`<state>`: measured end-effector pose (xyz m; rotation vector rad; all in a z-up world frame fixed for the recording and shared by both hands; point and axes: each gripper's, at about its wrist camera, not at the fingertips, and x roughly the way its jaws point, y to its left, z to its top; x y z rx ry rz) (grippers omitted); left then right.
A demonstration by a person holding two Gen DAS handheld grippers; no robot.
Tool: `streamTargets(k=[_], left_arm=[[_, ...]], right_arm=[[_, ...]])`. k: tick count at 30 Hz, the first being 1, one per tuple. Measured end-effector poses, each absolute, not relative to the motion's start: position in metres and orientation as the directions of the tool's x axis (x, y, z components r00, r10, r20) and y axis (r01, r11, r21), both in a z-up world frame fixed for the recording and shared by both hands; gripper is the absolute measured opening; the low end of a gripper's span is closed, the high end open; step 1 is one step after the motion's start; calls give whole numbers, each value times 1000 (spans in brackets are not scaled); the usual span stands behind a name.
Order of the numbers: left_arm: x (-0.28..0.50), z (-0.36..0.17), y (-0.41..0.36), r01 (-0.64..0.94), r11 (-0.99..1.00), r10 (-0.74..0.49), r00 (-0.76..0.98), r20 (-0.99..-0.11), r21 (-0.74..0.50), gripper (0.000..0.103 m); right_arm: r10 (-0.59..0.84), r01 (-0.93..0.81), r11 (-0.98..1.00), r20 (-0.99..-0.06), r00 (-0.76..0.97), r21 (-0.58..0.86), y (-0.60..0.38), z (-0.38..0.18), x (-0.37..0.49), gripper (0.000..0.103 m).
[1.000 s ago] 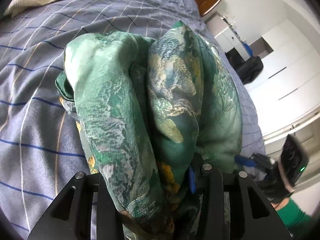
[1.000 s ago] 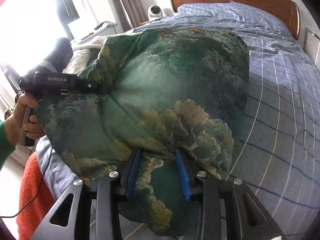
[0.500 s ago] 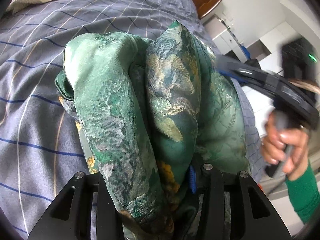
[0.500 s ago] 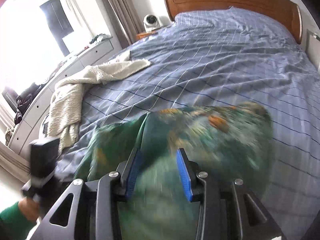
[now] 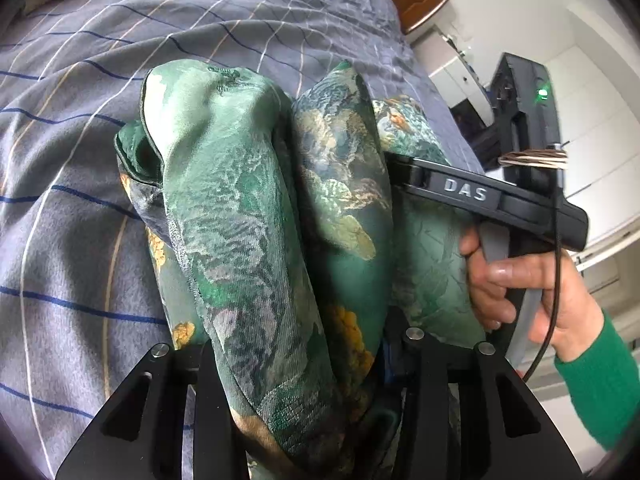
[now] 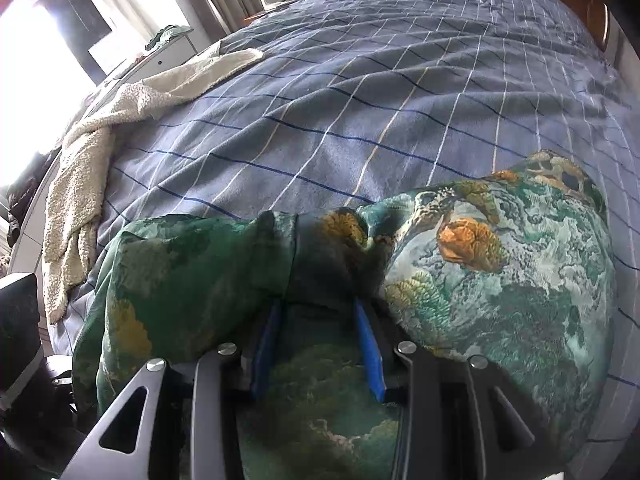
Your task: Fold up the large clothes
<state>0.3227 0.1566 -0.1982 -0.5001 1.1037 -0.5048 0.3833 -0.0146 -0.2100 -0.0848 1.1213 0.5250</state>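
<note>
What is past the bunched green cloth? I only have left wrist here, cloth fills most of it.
Observer: From the right wrist view, the green cloth lies on the bed near its edge; beyond it the blue checked bedcover is bare up to the headboard.
Operator: Anything else on the bed?
Observer: A cream fleecy blanket trails along the far side, apart from the cloth.
Operator: Is the right hand-held gripper on the cloth? I see only its body and the hand.
Observer: Yes. The right hand-held gripper has a fold of cloth bunched between its blue pads.
</note>
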Motion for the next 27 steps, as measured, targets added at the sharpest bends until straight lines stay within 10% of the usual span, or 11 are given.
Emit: streamTargets(k=[27], left_arm=[[313,-195,154,135,778,-610,394,-687,-613,45]], right_arm=[[338,-468,876,-839,426,115,-120,-210,201,38]])
